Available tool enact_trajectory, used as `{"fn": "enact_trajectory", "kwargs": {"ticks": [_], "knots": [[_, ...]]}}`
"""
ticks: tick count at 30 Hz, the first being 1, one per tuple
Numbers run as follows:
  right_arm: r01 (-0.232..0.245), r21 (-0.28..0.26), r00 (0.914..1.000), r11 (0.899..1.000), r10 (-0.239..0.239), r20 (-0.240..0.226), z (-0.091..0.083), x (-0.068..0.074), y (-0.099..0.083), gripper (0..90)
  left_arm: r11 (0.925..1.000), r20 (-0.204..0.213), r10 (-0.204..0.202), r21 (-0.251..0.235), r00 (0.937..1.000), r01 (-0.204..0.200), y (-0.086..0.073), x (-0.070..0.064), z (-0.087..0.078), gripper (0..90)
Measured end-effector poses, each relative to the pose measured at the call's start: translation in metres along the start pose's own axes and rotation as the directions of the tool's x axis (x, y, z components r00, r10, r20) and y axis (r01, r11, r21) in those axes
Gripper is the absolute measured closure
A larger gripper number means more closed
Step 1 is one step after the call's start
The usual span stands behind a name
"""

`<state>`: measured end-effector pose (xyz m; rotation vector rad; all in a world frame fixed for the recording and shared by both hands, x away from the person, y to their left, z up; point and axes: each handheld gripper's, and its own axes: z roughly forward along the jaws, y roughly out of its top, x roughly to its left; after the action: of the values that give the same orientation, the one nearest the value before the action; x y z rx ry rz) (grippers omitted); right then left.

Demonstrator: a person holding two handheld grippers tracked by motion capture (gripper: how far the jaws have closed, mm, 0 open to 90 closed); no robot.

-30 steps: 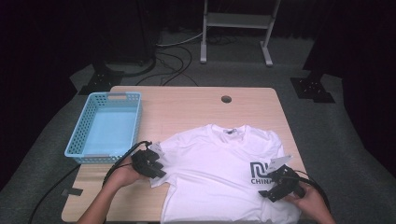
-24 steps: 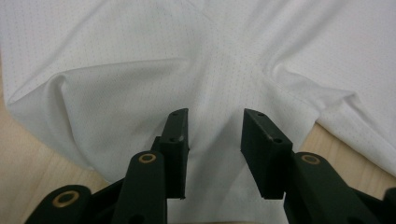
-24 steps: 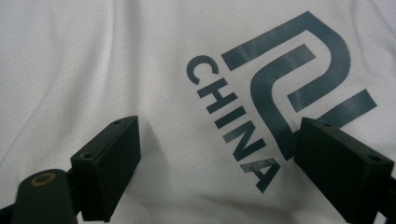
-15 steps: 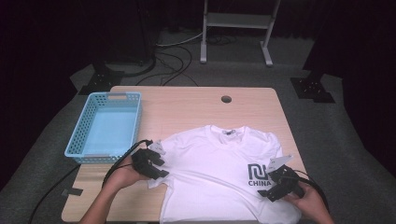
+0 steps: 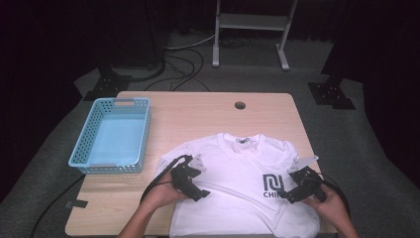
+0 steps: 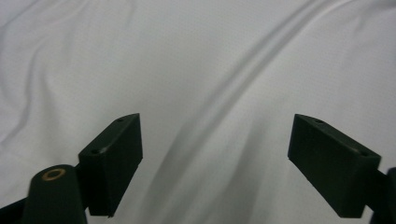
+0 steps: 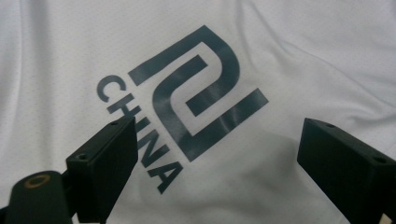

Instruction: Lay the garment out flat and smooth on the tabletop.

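Both grippers, left (image 5: 194, 184) and right (image 5: 299, 187), hover wide-jawed over the white logo T-shirt (image 5: 237, 173); pinch opposite edges evenly.

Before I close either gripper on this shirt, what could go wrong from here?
Three risks, as judgements:
1. The left gripper is open over a long crease in the shirt; closing there may pinch several layers.
2. The right gripper is open over the printed logo, so its fingers might crumple the print.
3. The shirt's hem seems to reach the table's near edge, so a tug toward you could slide it off.
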<state>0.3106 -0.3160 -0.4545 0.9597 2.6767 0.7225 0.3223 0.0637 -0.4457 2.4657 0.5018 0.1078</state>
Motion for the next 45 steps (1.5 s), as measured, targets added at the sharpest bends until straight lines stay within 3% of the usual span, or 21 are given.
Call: {"fn": "enact_trajectory", "kwargs": {"ticks": [7,14,22,39,45], "knots": [[-0.019,0.026,0.9998,0.999,0.019,0.005,0.010,-0.006,-0.002,11.4,0.9998,-0.007,-0.008,0.018,0.9999,0.008,0.003,-0.001,0.016,9.9],[-0.034,0.000,0.9994,0.999,0.034,-0.011,0.011,-0.008,-0.004,11.4,0.9990,-0.024,-0.032,0.030,0.9992,0.032,-0.004,0.003,0.021,7.9],[-0.025,-0.006,0.9996,1.000,0.025,-0.014,0.012,-0.007,-0.004,10.0,0.9994,-0.048,-0.001,0.036,0.9989,0.003,-0.010,0.001,0.020,5.0],[0.015,-0.030,0.9990,0.999,-0.016,-0.042,0.021,0.019,0.009,9.4,0.9978,-0.074,-0.021,0.061,0.9970,0.025,-0.041,0.008,-0.005,5.1],[0.035,-0.040,0.9978,0.999,-0.037,-0.054,0.021,0.039,0.010,9.3,0.9972,-0.074,-0.027,0.067,0.9969,0.032,-0.054,0.005,-0.015,5.1]]}}
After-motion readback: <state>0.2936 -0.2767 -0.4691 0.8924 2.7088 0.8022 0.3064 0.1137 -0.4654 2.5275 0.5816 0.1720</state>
